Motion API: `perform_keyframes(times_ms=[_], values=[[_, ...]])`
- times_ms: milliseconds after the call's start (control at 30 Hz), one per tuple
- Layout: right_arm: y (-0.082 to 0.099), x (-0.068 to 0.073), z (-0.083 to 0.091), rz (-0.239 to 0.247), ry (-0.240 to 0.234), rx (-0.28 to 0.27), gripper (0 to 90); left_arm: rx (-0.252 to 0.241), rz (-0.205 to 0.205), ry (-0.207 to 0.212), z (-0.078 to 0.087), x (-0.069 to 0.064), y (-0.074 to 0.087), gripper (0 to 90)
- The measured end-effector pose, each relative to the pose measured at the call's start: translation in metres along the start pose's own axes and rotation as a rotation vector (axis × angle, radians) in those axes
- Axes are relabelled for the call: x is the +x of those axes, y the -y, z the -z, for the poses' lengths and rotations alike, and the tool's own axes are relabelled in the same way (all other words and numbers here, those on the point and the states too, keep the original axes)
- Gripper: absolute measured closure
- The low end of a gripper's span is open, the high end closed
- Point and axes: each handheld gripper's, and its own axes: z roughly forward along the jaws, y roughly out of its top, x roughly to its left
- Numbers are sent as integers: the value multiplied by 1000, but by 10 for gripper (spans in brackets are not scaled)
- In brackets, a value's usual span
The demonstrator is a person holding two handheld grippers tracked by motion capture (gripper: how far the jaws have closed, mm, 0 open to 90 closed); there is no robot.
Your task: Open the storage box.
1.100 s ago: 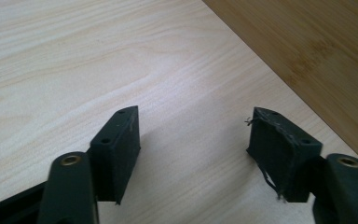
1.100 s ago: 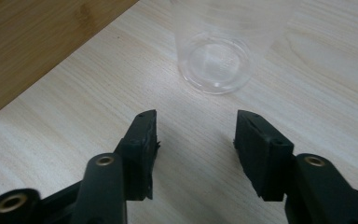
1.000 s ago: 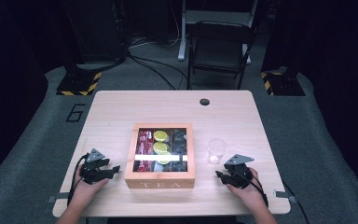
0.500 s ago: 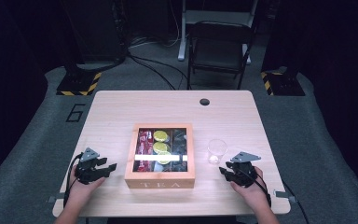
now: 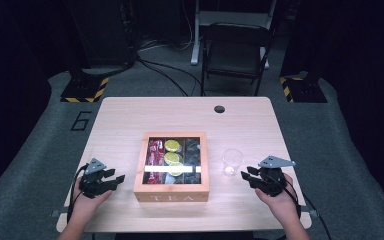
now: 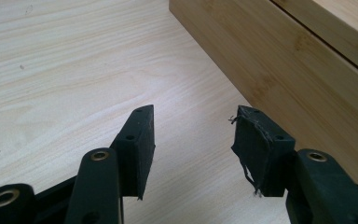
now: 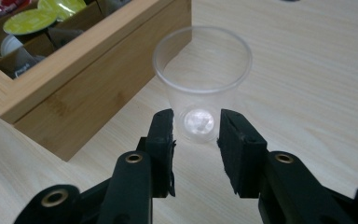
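On the table (image 5: 130,120): wooden tea box (image 5: 171,192) at centre, clear plastic cup (image 5: 232,161) standing upright just beside its right wall. Right gripper (image 7: 196,135) aimed at the cup, jaws apart and just closing, nothing clamped. Left gripper (image 6: 193,140) near the box's left wall, jaws likewise apart, closing, empty.

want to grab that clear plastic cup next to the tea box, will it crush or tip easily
The clear plastic cup looks thin-walled and empty, so it is probably very light and may buckle under a hard squeeze. It stands upright on a narrow base, so a sideways nudge from the right tool could tip it.
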Motion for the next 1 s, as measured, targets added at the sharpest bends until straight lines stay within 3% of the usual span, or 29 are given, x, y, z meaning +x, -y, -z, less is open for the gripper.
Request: perform_keyframes(times_ms=[167, 300, 500, 800, 1000], values=[[-11, 6, 11, 14, 0, -33, 632, 4, 0, 4, 0, -1, 0, 483], [-19, 22, 15, 31, -20, -68, 617, 16, -6, 11, -1, -2, 0, 482], [-22, 46, 7, 99, -71, -40, 681, 9, 1, 9, -2, -3, 0, 483], [-13, 64, -11, 116, -141, -38, 746, 28, -9, 19, -2, -2, 1, 490], [-7, 73, -14, 133, -165, -17, 775, 17, 0, 12, -3, -2, 1, 491]])
